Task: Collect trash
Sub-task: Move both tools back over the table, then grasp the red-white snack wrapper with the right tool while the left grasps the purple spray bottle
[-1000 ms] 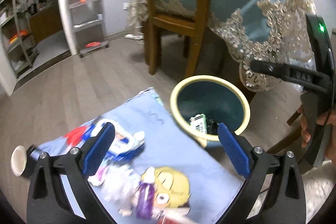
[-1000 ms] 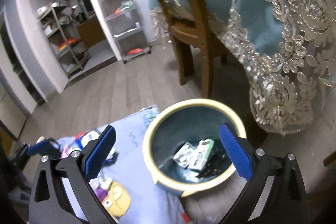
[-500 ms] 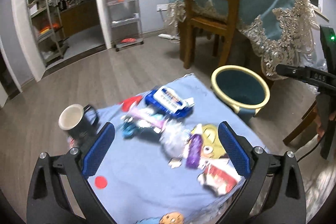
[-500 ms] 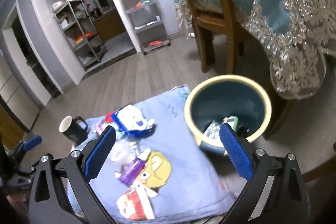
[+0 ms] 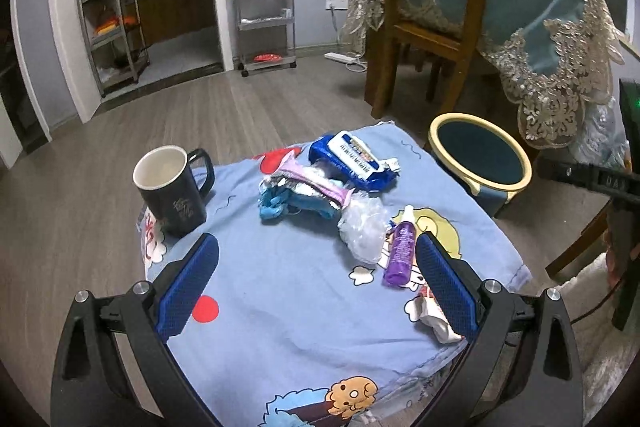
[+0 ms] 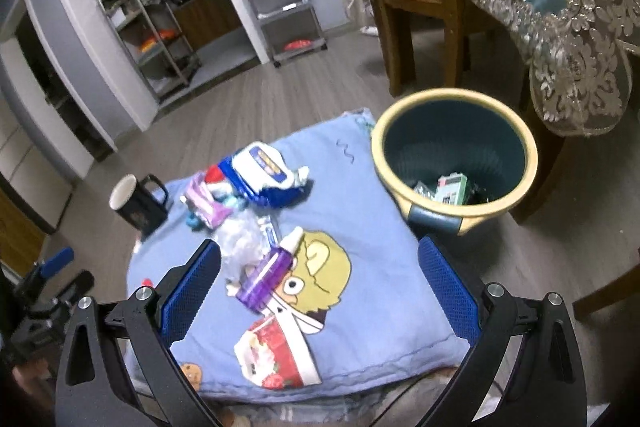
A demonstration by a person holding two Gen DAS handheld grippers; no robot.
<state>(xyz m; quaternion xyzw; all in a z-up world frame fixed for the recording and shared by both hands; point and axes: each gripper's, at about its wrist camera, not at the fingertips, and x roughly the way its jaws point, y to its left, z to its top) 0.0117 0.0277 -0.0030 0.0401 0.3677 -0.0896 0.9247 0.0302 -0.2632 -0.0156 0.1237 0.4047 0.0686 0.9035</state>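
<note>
Blue cartoon cloth covers the table [image 6: 372, 311], where the purple bottle [image 6: 267, 278] lies near the picture's middle, pointing up toward the bin [image 6: 516, 147], just ahead of the spread, empty right gripper [image 6: 319, 291], while the left gripper [image 5: 316, 283] is spread too.

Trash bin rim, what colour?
Pale yellow rim on the dark teal trash bin; clearest in the right wrist view.

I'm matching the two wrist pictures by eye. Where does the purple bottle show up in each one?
Left wrist view: purple bottle lies right of centre on the blue cloth, beside the right pad of the claw.
Right wrist view: purple bottle lies left of centre, low.
Shared landmark: the yellow-rimmed bin, beyond the cloth's right side in both.
</note>
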